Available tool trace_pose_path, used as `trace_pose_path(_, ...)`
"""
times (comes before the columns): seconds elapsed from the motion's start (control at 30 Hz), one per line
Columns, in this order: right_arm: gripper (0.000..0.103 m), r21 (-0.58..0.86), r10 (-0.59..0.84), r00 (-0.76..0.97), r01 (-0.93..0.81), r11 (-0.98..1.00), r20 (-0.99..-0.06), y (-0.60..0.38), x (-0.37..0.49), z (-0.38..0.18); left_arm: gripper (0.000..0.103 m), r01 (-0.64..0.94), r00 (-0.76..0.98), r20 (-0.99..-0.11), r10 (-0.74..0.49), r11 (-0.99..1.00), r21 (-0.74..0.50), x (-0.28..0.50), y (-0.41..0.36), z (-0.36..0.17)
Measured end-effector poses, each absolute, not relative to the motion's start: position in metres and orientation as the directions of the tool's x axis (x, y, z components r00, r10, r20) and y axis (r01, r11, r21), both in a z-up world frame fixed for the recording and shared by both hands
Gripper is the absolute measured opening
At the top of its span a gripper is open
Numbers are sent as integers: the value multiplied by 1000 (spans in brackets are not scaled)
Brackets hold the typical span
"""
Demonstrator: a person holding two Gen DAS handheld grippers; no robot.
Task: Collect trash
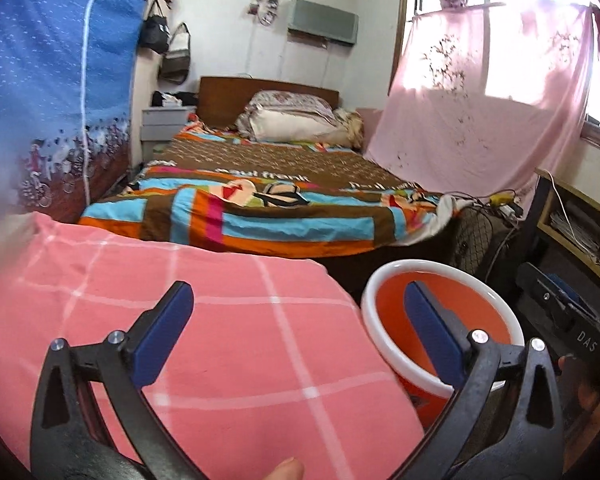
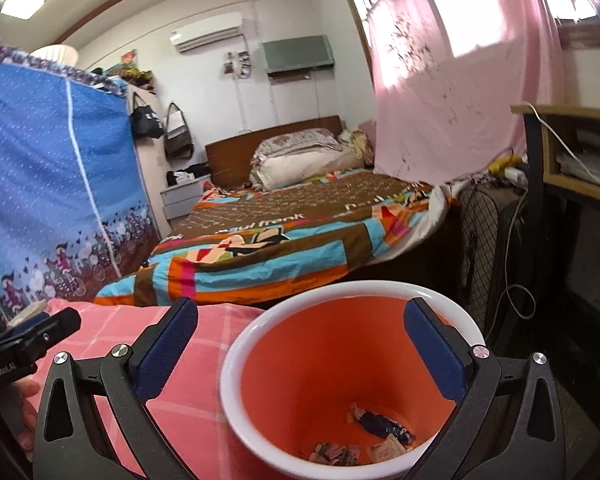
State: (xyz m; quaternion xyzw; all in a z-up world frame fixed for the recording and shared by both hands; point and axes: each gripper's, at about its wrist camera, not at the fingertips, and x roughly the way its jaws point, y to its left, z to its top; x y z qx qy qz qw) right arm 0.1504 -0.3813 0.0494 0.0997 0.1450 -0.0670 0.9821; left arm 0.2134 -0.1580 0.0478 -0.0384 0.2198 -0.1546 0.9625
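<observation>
An orange trash bin with a white rim stands right of a surface under a pink checked cloth. Several wrappers lie at its bottom. My right gripper is open and empty, held over the bin's mouth. My left gripper is open and empty above the pink cloth, with the bin just to its right. The left gripper's body also shows in the right wrist view at the far left. No loose trash shows on the cloth.
A bed with a colourful quilt lies beyond the cloth. A blue fabric wardrobe stands at the left. A fan grille, cables and a wooden desk crowd the right, under a pink curtain.
</observation>
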Motion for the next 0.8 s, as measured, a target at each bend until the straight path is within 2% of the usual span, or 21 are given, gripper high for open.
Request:
trace_pose_path(0.43,103,108,-103,985,118,987,-135,-338,104,52,103,214,910,-341,-236,972,-101,163,-120,48)
trace_pose_path(0.8,103,101,-70,996,75,992,-52,-311,59,53,103,166,933,-303,-192,980,-107,121,-85,44)
